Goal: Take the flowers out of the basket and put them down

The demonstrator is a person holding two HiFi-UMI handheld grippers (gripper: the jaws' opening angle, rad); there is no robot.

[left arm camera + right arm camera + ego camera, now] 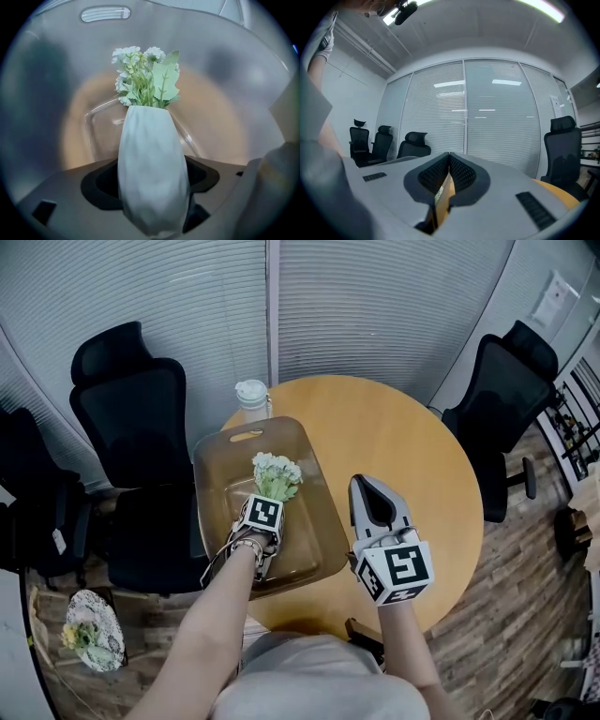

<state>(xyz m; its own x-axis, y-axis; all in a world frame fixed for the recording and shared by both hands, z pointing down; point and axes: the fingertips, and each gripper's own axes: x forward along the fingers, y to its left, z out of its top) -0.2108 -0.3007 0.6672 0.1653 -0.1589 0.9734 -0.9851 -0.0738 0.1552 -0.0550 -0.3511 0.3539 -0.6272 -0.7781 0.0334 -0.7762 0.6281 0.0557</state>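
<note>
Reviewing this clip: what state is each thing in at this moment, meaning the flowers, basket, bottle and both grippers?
Basket: upright on the table.
Flowers: in a white vase, held inside the basket, not out yet.
Bottle: upright, capped, beside the basket.
Left gripper: shut on the vase, pointing down.
Right gripper: shut, empty, level over the table.

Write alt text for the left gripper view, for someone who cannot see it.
The left tool grips a white vase holding pale flowers with green leaves, seen from just behind its jaws. Beyond the vase lies a translucent basket with a slot handle at its far end.
</note>
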